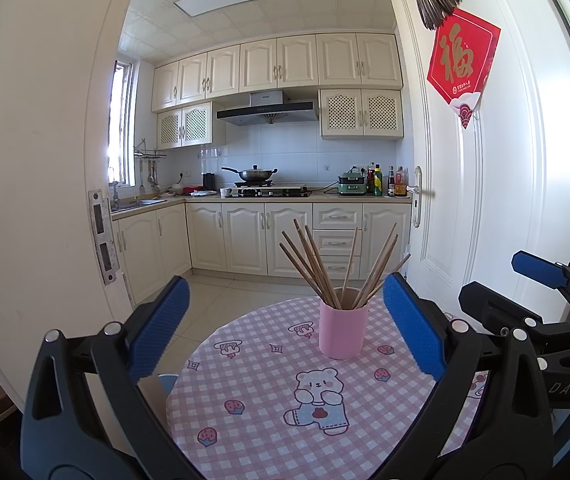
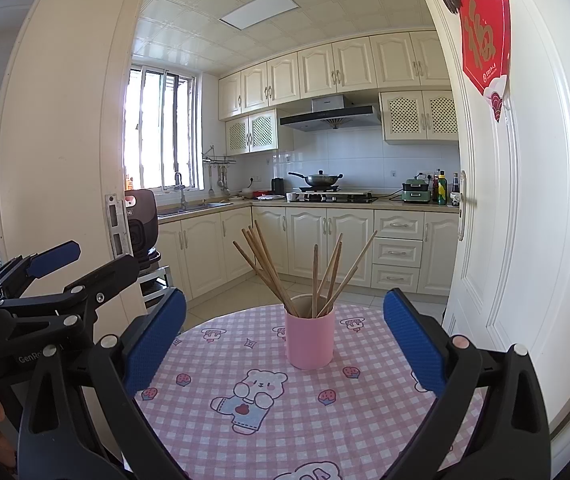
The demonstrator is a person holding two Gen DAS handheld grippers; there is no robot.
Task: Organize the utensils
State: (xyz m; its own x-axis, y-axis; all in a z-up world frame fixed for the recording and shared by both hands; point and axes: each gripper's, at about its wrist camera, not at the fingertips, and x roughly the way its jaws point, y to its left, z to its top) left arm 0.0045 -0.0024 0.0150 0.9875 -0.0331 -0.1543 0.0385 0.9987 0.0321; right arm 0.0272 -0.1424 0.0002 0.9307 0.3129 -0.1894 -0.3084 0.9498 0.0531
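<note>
**Both claws open over the table, chopsticks in the cup**

Nearest the lenses, the left gripper [image 1: 285, 328] is spread wide and holds nothing; its blue pads [image 1: 413, 322] frame the scene from either side. The right gripper [image 2: 285, 332] is likewise wide open and empty. Each shows in the other's view — the right one at the right edge of the left camera, the left one at the left edge of the right camera.

Below and between the fingers lies a round table [image 1: 253, 432] under a pink checked cloth printed with a bear [image 1: 319, 400] and strawberries. Toward its far side stands a pink cup [image 1: 343, 330], upright, apart from both claws. A bundle of wooden chopsticks [image 1: 317, 268] stands in it, fanned out — some lean left, some right, their tips well above the rim.

Beyond the table a white door [image 1: 485, 200] stands open on the right, with a red paper charm [image 1: 463, 64] on it. Through the doorway is a kitchen: cream cabinets [image 1: 277, 62], a hood [image 1: 267, 112], and a wok [image 1: 255, 174] on the hob, with bottles [image 1: 385, 182] on the counter to its right.
</note>
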